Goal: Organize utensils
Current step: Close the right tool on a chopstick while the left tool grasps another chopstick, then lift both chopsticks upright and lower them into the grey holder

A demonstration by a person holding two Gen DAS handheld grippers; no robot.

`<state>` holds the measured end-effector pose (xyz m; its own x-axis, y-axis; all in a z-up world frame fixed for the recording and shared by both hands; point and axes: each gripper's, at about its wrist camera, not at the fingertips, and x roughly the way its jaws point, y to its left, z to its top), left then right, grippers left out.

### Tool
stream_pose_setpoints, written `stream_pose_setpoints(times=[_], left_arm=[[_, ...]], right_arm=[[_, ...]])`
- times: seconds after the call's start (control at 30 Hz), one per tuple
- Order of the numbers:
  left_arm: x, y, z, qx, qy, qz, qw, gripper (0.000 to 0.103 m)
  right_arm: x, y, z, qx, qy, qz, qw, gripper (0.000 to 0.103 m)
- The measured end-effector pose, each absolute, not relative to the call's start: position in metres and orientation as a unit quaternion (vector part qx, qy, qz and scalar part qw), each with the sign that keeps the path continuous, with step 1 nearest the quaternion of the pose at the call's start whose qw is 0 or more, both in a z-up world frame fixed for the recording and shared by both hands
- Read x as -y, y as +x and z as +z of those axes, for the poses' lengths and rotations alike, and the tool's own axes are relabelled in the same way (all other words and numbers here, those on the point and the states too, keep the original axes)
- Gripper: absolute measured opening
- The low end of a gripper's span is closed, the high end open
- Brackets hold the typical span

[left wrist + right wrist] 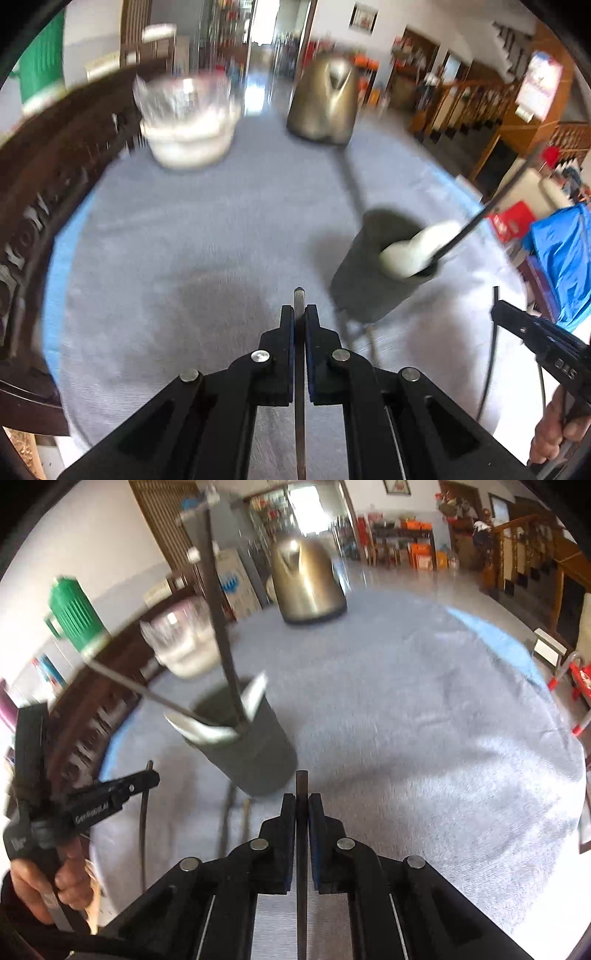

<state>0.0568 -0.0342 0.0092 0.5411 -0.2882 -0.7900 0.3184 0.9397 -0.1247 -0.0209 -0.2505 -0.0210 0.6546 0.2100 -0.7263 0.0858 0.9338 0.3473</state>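
Utensils are split between the two claws and a dark grey holder cup that stands on the worktop, which is covered by a grey-blue cloth. In the cup, thin dark handles lean out over the rim, along with pale spoon-like ends; motion blur hides what kind each one is.

The left claw is clamped on a thin metal utensil handle, whose tip sticks out just beyond the fingertips while the rest runs back between the fingers toward the camera. The right claw is clamped in the same way on a thin dark utensil handle, its squared end showing just past the pads. Which kind of utensil each claw holds cannot be told, since the working ends are out of sight.

From the right wrist view, the left claw shows at the lower left, gripped by a hand, near the cup. From the left wrist view, the cup sits just right of centre, close beyond the fingertips.

At the far side of the worktop stand a brass-coloured metal kettle and a clear glass vessel on a white base, well apart from each other. A green ribbed jug stands beyond the worktop's left edge.
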Motion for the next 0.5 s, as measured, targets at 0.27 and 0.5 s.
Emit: stream_pose_setpoints(times=[0.27,0.5], left_arm=[[0.020,0.012,0.082,-0.332,-0.013,-0.173,0.927,0.005],[0.018,-0.007,0.131,-0.250,-0.048,-0.168,0.952,0.005]], right_arm=[[0.254,-0.054,0.044,-0.292,0.199,0.039,0.935,0.007],[0.251,-0.083,0.097,-0.179,0.195,0.016,0.964,0.007]])
